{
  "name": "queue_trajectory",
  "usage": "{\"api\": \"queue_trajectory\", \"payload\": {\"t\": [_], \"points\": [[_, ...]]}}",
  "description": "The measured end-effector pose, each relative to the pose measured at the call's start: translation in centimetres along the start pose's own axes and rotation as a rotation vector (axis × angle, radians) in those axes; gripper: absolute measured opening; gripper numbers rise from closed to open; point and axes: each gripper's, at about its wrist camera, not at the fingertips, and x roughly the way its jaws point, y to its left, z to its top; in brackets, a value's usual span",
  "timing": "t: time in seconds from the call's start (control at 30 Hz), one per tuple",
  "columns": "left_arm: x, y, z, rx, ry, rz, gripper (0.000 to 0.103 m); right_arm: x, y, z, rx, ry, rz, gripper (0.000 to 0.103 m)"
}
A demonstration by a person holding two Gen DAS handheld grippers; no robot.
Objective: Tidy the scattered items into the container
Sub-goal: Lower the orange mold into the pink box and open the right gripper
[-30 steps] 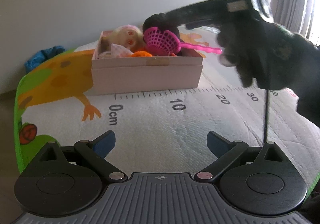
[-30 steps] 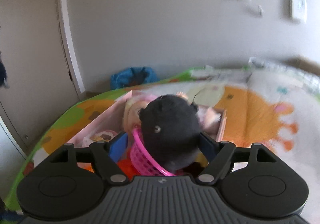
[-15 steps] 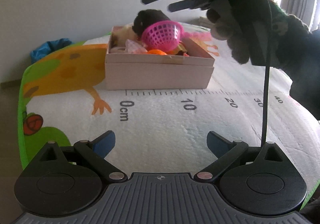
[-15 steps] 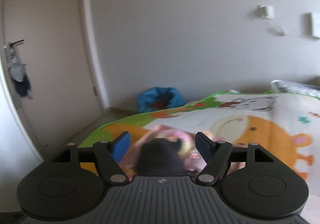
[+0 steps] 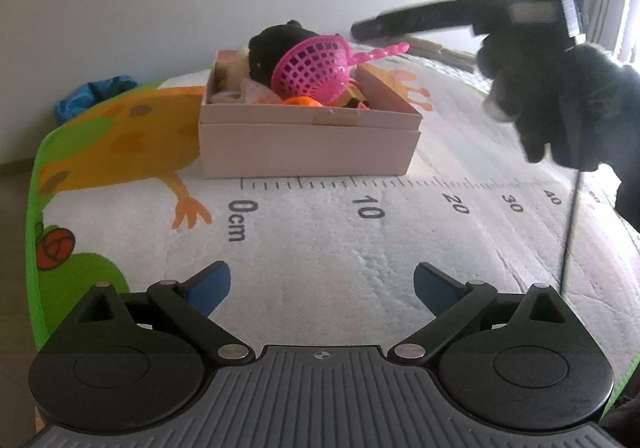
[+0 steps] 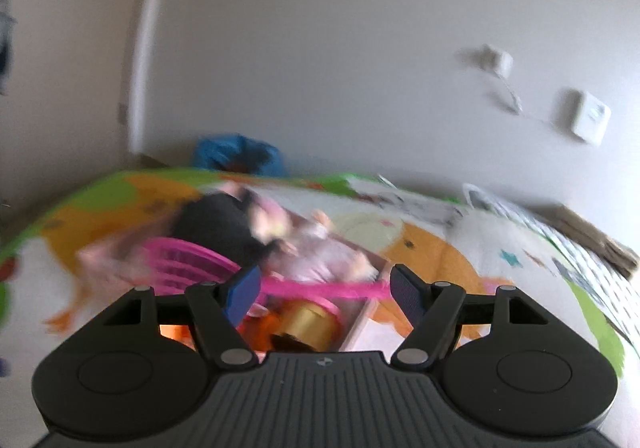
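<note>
Left wrist view shows the pink box [image 5: 310, 136] standing on the printed play mat [image 5: 360, 248], piled with toys: a black plush [image 5: 276, 44] sits at the top, with the pink toy strainer [image 5: 314, 68] leaning on it, its handle poking out over the far rim, and something orange beneath. The right gripper [image 5: 368, 30] hangs in the air just right of the box with nothing visibly between its fingers; the right wrist view, though blurred, shows those fingers [image 6: 242, 294] spread apart above the strainer handle and a gold-coloured toy [image 6: 306, 322]. The left gripper [image 5: 322, 286] hovers low over bare mat in front of the box, its fingers spread wide and empty. The placing step looks finished, and no loose item is visible on the mat in either view. The next move probably calls for looking round for any stray toy, or for nudging the perched strainer down so that it cannot tip out.
</note>
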Motion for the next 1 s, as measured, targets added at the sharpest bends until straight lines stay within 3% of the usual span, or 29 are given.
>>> {"api": "queue_trajectory", "payload": {"t": [0.13, 0.27, 0.33, 0.5, 0.67, 0.73, 0.83, 1.0], "points": [[-0.5, -0.2, 0.1, 0.009, -0.01, 0.002, 0.101, 2.6, -1.7, -1.2, 0.088, 0.058, -0.111, 0.072], [-1.0, 0.2, 0.0, 0.002, -0.014, 0.022, 0.101, -0.4, -2.5, -1.2, 0.224, -0.015, 0.05, 0.073], [-0.7, 0.7, 0.0, -0.012, -0.004, 0.033, 0.101, -2.4, -2.0, -1.2, 0.245, -0.055, 0.13, 0.081], [0.3, 0.8, 0.2, -0.03, 0.011, 0.019, 0.101, -4.5, 1.6, -0.9, 0.191, -0.079, 0.227, 0.083], [0.5, -0.5, 0.1, 0.008, 0.015, -0.016, 0.101, -0.7, 4.7, -1.1, 0.2, -0.016, 0.227, 0.083], [0.3, -0.7, -0.1, 0.017, 0.014, -0.012, 0.101, 1.2, 4.4, -1.2, 0.238, 0.011, 0.241, 0.073], [-0.2, -0.4, -0.2, 0.007, 0.01, 0.006, 0.101, 0.9, 3.7, -1.1, 0.253, 0.02, 0.284, 0.072], [-0.6, 1.2, -0.4, -0.032, 0.004, 0.04, 0.101, -2.4, 2.2, 0.0, 0.08, -0.025, 0.24, 0.072]]}}
